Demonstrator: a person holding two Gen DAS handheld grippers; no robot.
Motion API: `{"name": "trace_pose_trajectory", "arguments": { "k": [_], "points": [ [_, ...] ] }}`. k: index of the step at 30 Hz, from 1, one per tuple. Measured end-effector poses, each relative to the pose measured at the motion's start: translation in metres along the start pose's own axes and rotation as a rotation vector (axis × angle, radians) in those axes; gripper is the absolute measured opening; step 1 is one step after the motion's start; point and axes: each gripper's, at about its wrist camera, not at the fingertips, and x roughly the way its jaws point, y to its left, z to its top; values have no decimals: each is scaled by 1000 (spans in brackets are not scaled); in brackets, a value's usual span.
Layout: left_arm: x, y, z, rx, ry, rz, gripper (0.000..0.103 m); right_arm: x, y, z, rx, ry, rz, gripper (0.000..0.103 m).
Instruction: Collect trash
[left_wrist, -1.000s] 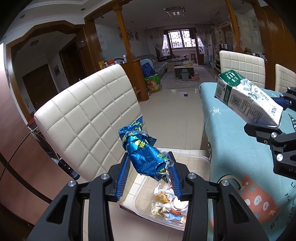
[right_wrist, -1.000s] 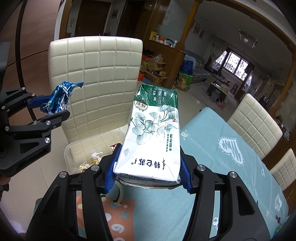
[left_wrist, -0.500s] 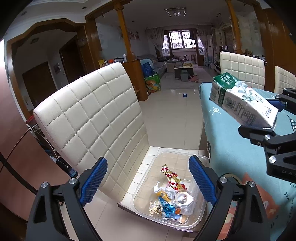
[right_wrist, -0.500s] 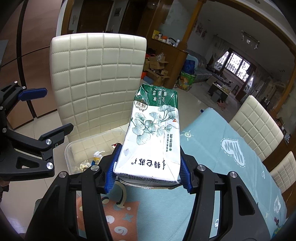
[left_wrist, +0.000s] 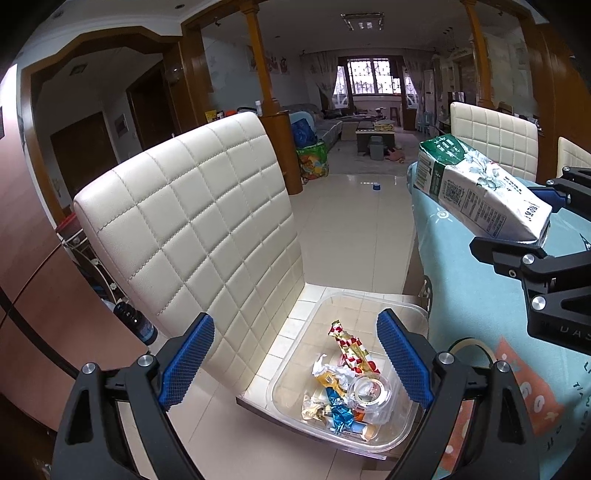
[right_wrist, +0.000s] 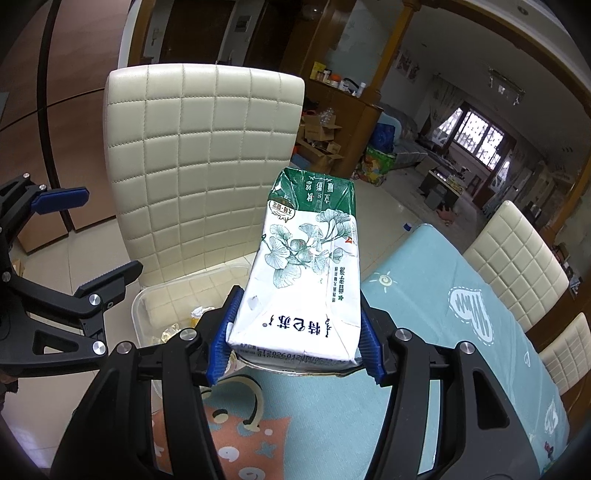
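Clear plastic bin (left_wrist: 402, 314) sits on the seat of a cream quilted chair (left_wrist: 192, 206), pushed against the edge of the teal tabletop (left_wrist: 461, 295). Its near rim is partly cut off behind the left hand-held gripper (left_wrist: 293, 360) in the left wrist view, and in the right wrist view most of the bin (right_wrist: 147, 301) is hidden by the carton and gripper frame. Trash pile inside is a jumble: red-gold wrapper (left_wrist: 349, 349), crumpled blue foil wrapper (left_wrist: 340, 413), a clear round cup or lid (left_wrist: 369, 391); the rest is too crumpled to identify. Print on the carton is too small to read.

Left hand-held gripper is released, blue pads (left_wrist: 188, 363) spread wide, nothing between them, hovering over the bin. Right hand-held gripper (right_wrist: 295, 343) is clenched on a white-and-green milk carton (right_wrist: 306, 273), pads pressing both sides near its base, carton tilted forward and held above the tabletop edge, near the bin. From the left wrist view the same carton (left_wrist: 480, 192) shows at right, above the tabletop, with the right hand-held gripper (left_wrist: 517, 240) partly cut off by the frame edge.
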Motion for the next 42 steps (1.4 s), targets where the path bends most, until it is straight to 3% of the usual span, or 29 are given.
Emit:
{"name": "trace_pose_trajectory", "arguments": {
  "k": [1, 2, 4, 9, 20, 34, 42],
  "points": [
    [1, 1, -1, -3, 2, 1, 88, 0, 0, 0, 1, -6, -2, 63],
    [1, 2, -1, -5, 3, 2, 88, 0, 0, 1, 3, -11, -12, 75],
    [0, 4, -2, -10, 3, 2, 88, -3, -3, 1, 24, -41, -41, 82],
    [2, 5, -2, -14, 10, 9, 88, -6, -13, -4, 53, -46, -60, 82],
    [0, -16, 7, -20, 9, -30, 88, -28, -58, -36, 171, -45, -93, 96],
    [-20, -97, 36, 48, -51, -126, 88, -67, -117, -85, 301, -63, -180, 98],
    [-44, -157, 49, 67, -103, -200, 88, -104, -167, -123, 477, -55, -279, 99]
  ]
}}
